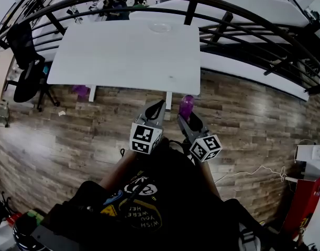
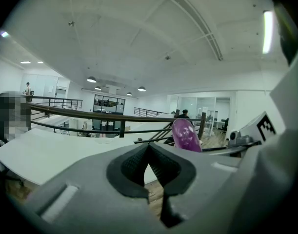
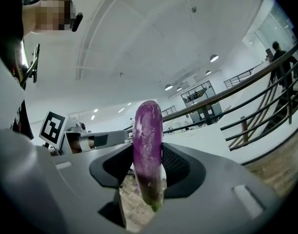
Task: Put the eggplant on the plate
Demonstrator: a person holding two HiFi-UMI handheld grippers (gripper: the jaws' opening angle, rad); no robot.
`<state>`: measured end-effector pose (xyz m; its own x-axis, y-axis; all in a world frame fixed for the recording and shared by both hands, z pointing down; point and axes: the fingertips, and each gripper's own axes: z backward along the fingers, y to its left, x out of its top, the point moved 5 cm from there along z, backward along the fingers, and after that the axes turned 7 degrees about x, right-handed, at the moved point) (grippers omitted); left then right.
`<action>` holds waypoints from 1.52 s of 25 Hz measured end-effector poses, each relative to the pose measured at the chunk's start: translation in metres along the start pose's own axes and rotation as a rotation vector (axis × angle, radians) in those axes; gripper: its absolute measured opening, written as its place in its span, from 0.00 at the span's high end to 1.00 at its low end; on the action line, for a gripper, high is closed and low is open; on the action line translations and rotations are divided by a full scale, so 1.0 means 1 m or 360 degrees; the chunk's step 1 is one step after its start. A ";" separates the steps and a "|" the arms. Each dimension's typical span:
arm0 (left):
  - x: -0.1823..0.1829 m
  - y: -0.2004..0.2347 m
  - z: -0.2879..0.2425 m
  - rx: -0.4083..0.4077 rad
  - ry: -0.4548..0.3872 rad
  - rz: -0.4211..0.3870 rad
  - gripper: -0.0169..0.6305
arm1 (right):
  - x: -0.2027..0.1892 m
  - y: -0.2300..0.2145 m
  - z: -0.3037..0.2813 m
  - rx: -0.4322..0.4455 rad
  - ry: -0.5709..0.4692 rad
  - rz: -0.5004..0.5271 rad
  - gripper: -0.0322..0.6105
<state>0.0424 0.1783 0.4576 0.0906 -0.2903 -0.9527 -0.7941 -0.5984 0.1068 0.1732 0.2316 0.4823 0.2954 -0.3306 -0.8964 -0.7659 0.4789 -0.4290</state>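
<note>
Wood-floored office loft: the right gripper [image 3: 148,168] pinches the upright eggplant [image 3: 148,140] around its lower half. It is likely light, firm and slick-skinned. A plate [image 1: 161,27] sits at the white table's [image 1: 123,56] far edge. The left gripper [image 2: 149,154] is pressed together, empty.

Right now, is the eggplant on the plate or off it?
Off. The right tool is shut on the eggplant, upright above the floor; the plate sits on the table's far side.

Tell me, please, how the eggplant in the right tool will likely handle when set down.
The eggplant stands straight in the right tool without sagging, so it is probably stiff. Its glossy skin may slip under a loose grip. Long and rounded, it could roll on the plate.
</note>
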 end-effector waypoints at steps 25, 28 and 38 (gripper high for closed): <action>0.023 0.166 -0.050 0.0115 -0.0014 0.0131 0.97 | 0.025 -0.013 -0.193 0.0150 0.0150 0.0026 0.66; 0.024 0.183 -0.065 0.0061 0.0006 0.0155 0.97 | 0.028 -0.020 -0.211 0.0100 0.0149 0.0028 0.66; 0.037 0.212 -0.143 0.0047 0.0030 0.0192 0.97 | 0.043 -0.073 -0.254 0.0059 0.0231 0.0003 0.66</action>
<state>-0.0368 -0.0660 0.4861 0.0041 -0.3730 -0.9278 -0.8171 -0.5361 0.2119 0.0970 -0.0241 0.5035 0.2062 -0.4427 -0.8726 -0.7439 0.5084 -0.4337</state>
